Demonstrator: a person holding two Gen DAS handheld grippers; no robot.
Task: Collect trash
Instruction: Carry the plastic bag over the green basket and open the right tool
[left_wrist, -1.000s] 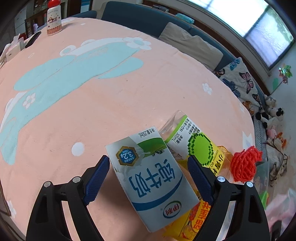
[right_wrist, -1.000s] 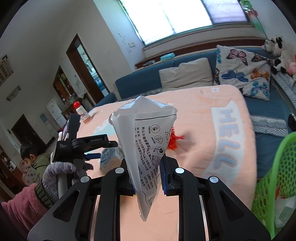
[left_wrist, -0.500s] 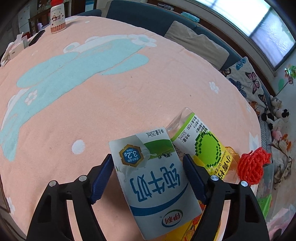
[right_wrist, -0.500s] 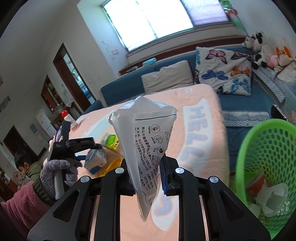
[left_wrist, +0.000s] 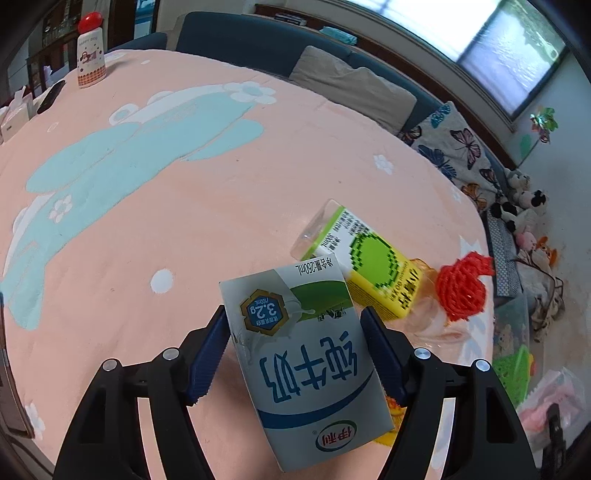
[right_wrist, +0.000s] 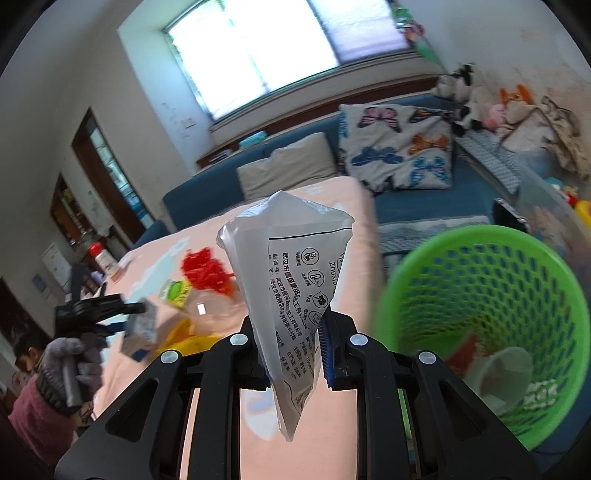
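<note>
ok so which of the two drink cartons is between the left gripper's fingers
The white and blue milk carton, between the left gripper fingers. The yellow and green carton lies on the blanket beyond them.

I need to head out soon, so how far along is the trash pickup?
Done: cups already lie in the green basket. In hand: right gripper pinches a plastic bag; left gripper clamps the milk carton. Left: green-yellow drink box and red netting.

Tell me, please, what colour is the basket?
Bright green basket, seen best in the right wrist view.
</note>
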